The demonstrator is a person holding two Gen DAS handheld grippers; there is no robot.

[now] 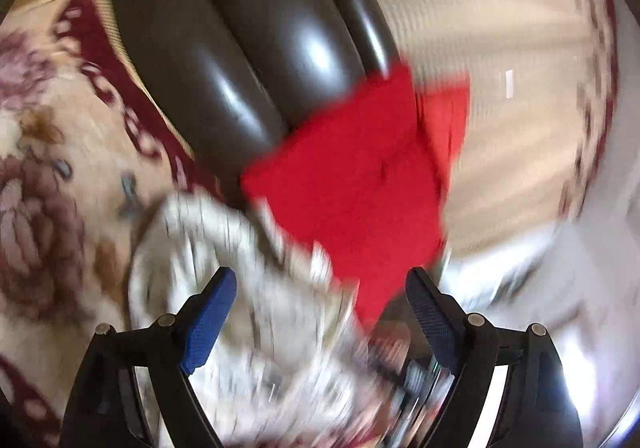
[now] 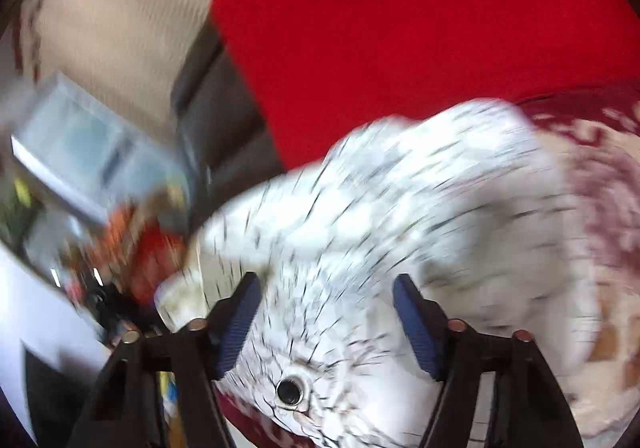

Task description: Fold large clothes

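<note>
Left wrist view: your left gripper (image 1: 322, 288) gapes wide, holding nothing.
White black-flecked crumpled garment (image 2: 400, 216) lies on the floral rug (image 1: 44, 152) below; right gripper (image 2: 326, 298) open, empty; soft, light, limp cloth; pinch an edge.

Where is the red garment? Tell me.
The red garment lies mid-frame in the left wrist view, overlapping the dark leather cushion, just beyond the white patterned cloth.

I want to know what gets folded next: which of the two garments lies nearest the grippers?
The white patterned garment, directly before both open grippers; the plain red garment lies beyond it.
</note>
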